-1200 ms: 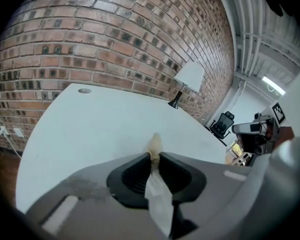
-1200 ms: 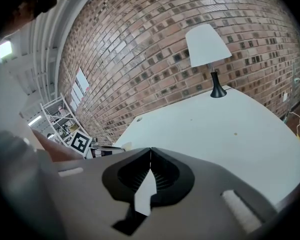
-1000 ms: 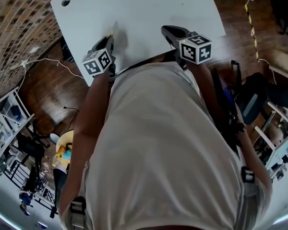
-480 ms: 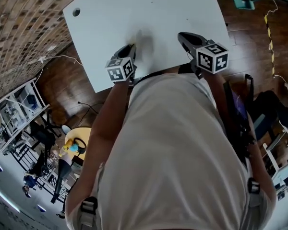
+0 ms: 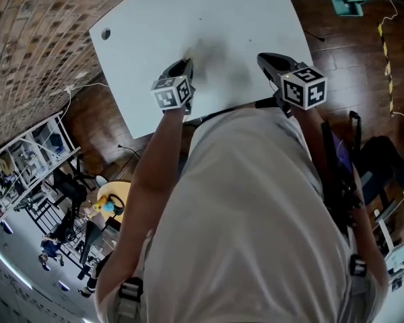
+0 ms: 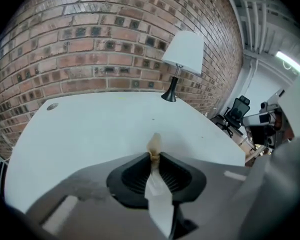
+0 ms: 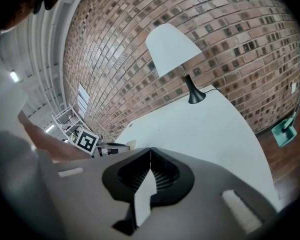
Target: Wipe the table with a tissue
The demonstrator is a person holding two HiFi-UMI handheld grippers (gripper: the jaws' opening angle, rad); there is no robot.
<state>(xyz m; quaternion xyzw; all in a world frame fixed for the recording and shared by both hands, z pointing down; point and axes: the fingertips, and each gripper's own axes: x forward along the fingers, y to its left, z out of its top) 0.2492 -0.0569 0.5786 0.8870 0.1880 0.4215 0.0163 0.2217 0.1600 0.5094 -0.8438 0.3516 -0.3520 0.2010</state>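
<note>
Left gripper (image 6: 154,156) is clamped on the tissue (image 6: 153,145): its own view shows the crumpled, yellowish tip poking out past the pinched jaws, low over the white table (image 6: 90,129). From the head view that tip is barely readable; there the left gripper (image 5: 186,66) sits just inside the table's (image 5: 188,12) near edge, with the right gripper (image 5: 264,59) alongside it over the same edge. Right gripper view settles the other side: jaws pressed together on nothing (image 7: 150,156). Only the two gripper views catch the white-shaded desk lamp (image 6: 182,59) standing at the far edge against the brick wall (image 6: 90,44). Against a second ago, both grippers now sit further right along the near edge, away from the cable hole (image 5: 106,33).
</note>
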